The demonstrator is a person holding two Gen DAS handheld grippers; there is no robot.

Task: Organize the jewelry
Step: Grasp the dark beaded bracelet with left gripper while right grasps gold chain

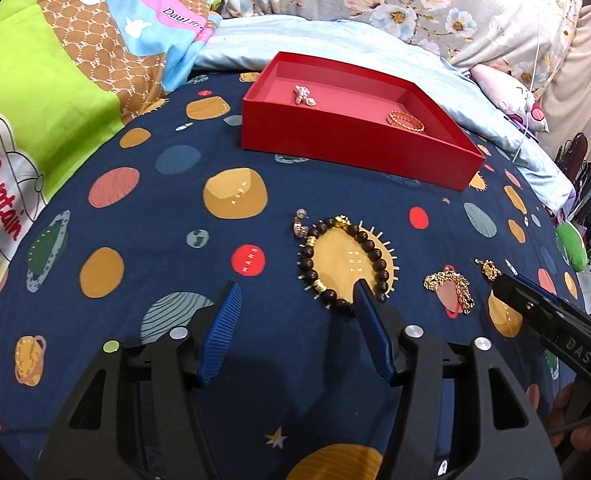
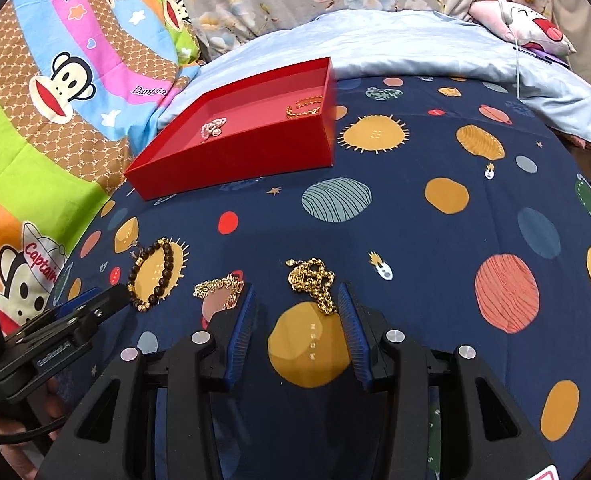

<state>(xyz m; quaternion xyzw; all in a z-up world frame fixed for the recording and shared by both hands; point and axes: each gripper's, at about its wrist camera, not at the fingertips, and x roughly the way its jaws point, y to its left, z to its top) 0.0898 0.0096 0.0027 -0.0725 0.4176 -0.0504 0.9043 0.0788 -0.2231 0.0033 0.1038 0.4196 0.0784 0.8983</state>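
Our left tongs [image 1: 295, 296] point forward and downward, their blue ribbed fingers [image 1: 225, 312] parted with nothing between them. Our right tongs [image 2: 295, 300] take the same downward pitch, fingers [image 2: 243, 312] likewise apart and gripping nothing. Each tongs' black tip shows in the other's view, and part of a hand [image 1: 571, 412] shows behind the right pair.
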